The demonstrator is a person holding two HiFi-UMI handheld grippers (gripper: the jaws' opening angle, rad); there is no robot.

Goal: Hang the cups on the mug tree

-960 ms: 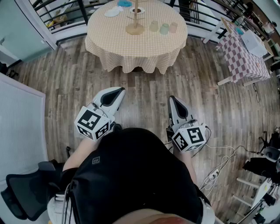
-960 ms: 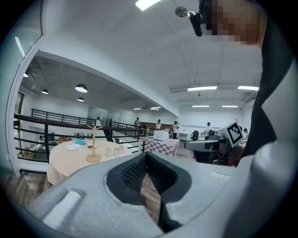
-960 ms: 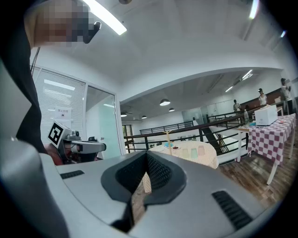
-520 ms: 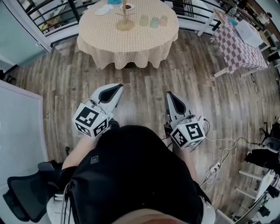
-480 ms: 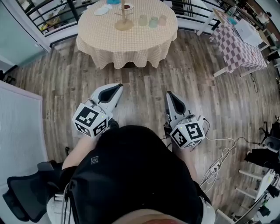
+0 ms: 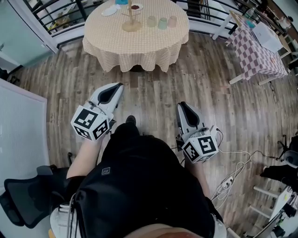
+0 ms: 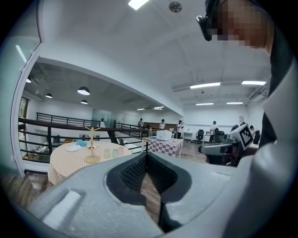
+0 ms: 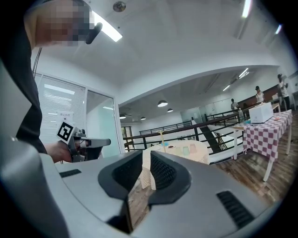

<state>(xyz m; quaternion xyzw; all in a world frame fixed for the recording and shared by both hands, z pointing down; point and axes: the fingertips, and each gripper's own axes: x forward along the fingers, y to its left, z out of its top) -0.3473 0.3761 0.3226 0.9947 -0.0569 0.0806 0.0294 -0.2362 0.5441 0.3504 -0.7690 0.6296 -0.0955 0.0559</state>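
Observation:
Far ahead stands a round table (image 6: pixel 139 44) under a beige checked cloth. On it are the wooden mug tree (image 6: pixel 132 21) and three pale cups (image 6: pixel 162 22) in a row to its right. Both grippers hang over the wooden floor, well short of the table. My left gripper (image 6: pixel 120 85) is shut and holds nothing; its own view shows the mug tree (image 7: pixel 92 145) and cups (image 7: pixel 114 152) in the distance. On my right gripper (image 6: pixel 180 105) the jaws are opening, with a narrow gap and nothing between them. Past them I see the table (image 8: pixel 186 153) and mug tree (image 8: pixel 162 139).
A black railing (image 6: pixel 207 14) runs behind the round table. A red-checked table (image 6: pixel 258 49) stands at the right, a white partition (image 6: pixel 18 130) at the left, an office chair (image 6: pixel 21 200) at the bottom left. Cables (image 6: pixel 233 172) lie on the floor at the right. People stand far off.
My left gripper has swung out to the left and forward. A shoe now shows between the grippers as the person steps toward the table. The right gripper has hardly moved.

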